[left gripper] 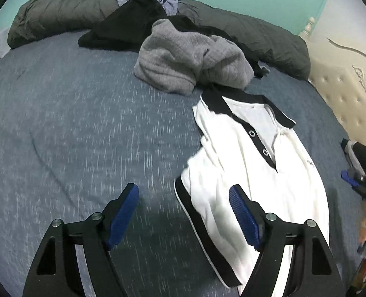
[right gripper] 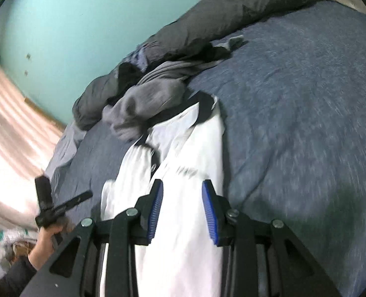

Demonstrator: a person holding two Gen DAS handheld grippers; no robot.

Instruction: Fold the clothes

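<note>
The left hand-held gripper (left gripper: 184, 212) is seen from its own camera with its blue-padded jaws spread wide and nothing between them. Its right pad hangs over the near left edge of a white polo shirt (left gripper: 252, 173); its left pad hangs over bare blue bedspread (left gripper: 59, 123).

The right hand-held gripper (right gripper: 183, 208) is shown with its jaws partly apart, above the shirt's white cloth (right gripper: 183, 247). Whether the pads press on any fabric cannot be told, as this view is blurred.

The polo shirt is laid front-up on the bed, already narrowed into a long strip. Its long axis runs away from both grippers: the black collar (left gripper: 232, 104) at the far end, the hem towards the person and cut off by the frame. A black-trimmed sleeve edge (left gripper: 197, 212) lies along the left side.

The right gripper is judged the nearer, being centred over the strip; the left sits at the strip's left margin.

Beyond the collar, a crumpled grey sweater (left gripper: 190, 59) and a black garment (left gripper: 128, 27) are heaped, just beside the shirt, against a dark grey duvet (left gripper: 59, 12).
</note>
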